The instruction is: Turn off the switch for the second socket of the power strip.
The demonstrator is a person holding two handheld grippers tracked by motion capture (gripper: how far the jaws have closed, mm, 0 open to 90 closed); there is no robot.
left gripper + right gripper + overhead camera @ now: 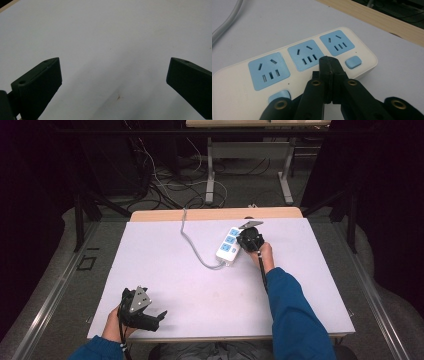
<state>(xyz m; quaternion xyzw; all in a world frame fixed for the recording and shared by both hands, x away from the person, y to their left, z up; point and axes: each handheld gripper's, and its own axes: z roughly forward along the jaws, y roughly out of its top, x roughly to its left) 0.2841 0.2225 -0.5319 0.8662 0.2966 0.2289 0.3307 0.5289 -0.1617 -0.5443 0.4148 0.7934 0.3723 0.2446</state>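
A white power strip (230, 246) with three blue socket panels lies on the white table top, right of centre; its grey cable (192, 245) curves off toward the far edge. My right gripper (244, 242) hovers at the strip's right side. In the right gripper view its jaws are pressed together with nothing between them, and the tips (329, 65) sit over the strip (294, 62), between the middle socket panel and a blue switch (352, 62). Another blue switch (279, 96) shows beside the jaws. My left gripper (161, 316) rests near the table's front left edge, open, fingers (40, 87) wide apart over bare table.
The white sheet (165, 275) covers most of the table; a wooden strip (215, 214) shows along the far edge. Beyond it are table legs and loose cables on the floor (170, 185). A small brown mark (118, 97) is on the sheet between the left jaws.
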